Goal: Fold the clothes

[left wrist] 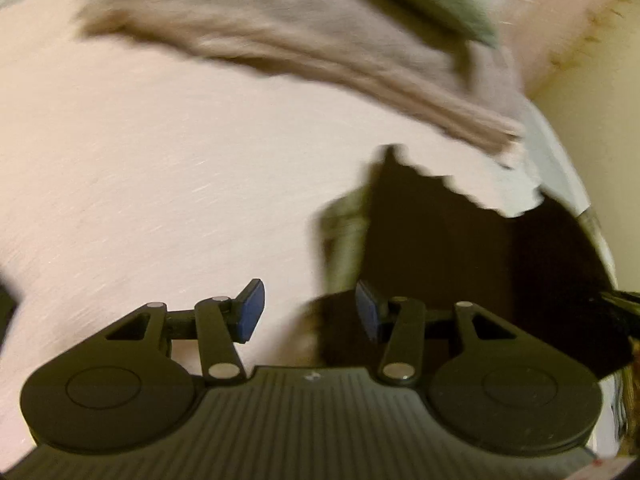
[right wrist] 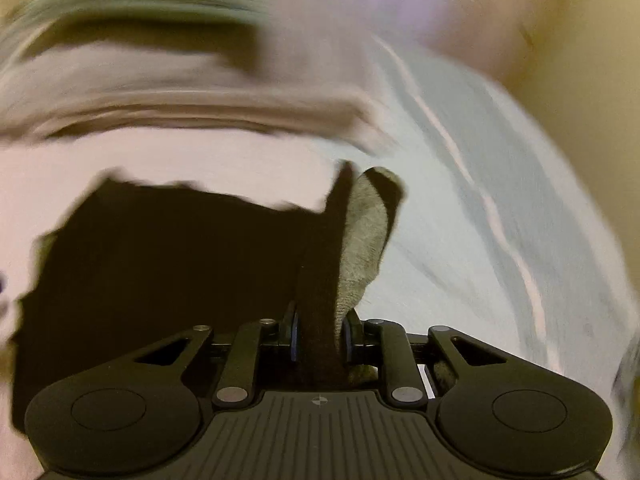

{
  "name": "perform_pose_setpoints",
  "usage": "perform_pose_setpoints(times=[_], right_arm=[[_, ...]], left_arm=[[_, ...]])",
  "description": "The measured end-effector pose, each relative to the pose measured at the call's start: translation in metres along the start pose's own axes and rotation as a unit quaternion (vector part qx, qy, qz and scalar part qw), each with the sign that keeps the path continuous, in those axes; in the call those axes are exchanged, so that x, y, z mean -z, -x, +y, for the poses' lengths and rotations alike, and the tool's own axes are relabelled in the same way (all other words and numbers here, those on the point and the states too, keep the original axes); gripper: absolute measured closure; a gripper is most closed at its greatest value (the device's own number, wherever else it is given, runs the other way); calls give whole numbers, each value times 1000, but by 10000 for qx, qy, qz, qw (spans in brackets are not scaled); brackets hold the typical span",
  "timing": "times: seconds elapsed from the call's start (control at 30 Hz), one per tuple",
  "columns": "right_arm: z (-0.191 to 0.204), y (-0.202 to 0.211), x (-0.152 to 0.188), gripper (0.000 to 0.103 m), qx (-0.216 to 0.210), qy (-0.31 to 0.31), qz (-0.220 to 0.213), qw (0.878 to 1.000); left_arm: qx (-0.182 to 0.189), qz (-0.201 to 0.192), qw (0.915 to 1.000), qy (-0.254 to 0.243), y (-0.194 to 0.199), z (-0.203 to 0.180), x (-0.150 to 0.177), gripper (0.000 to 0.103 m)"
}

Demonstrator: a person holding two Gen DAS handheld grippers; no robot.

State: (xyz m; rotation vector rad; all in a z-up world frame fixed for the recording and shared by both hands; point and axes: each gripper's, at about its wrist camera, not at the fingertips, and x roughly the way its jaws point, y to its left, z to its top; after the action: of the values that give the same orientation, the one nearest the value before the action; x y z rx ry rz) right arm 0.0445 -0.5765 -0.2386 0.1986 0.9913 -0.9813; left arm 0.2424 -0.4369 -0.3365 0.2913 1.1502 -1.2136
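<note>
Lay spread over a pale pink sheet [left wrist: 140, 160], dark garment [right wrist: 160, 260]; beige cloth [left wrist: 280, 48] bunched beyond, cream wall [left wrist: 600, 120] behind. Clamped its grey-lined edge, right tongs [right wrist: 320, 340]. Hung parted, empty, left tongs [left wrist: 310, 312].

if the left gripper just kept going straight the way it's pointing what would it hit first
Probably the pink sheet. The left gripper stands open with nothing between its pads, and bare sheet lies ahead of the gap. The dark garment sits just to the right of that line; blur and unclear depth make this a rough call.
</note>
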Motion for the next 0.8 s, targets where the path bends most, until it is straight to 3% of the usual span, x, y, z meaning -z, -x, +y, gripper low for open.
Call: perform_pose_setpoints(times=[0.1, 0.17, 0.23, 0.3, 0.43, 0.57, 0.67, 0.8], right_arm=[[86, 2, 17, 86, 5, 1113, -218, 9935], [132, -15, 41, 78, -7, 1768, -106, 9842], [159, -31, 63, 66, 0, 2183, 48, 9759], [166, -29, 72, 61, 136, 2435, -134, 9697], [125, 6, 63, 50, -808, 1692, -29, 9823], [62, 54, 52, 50, -1408, 495, -166, 9887], [12, 59, 49, 50, -1084, -305, -128, 9936], [-38, 11, 63, 50, -558, -1212, 745, 9883]], left_arm=[[-256, 149, 9990, 326, 0, 31, 13, 59], [-349, 227, 9980, 485, 0, 46, 21, 59], [-314, 226, 9973, 631, 4, 54, 27, 59], [-224, 231, 9970, 702, 10, 55, 28, 59], [115, 194, 9965, 809, 24, 40, 27, 59], [827, 195, 9939, 698, 38, 3, 21, 59], [1513, 403, 9858, 606, 28, -30, 15, 59], [1929, 781, 9756, 695, -14, -65, 14, 59]])
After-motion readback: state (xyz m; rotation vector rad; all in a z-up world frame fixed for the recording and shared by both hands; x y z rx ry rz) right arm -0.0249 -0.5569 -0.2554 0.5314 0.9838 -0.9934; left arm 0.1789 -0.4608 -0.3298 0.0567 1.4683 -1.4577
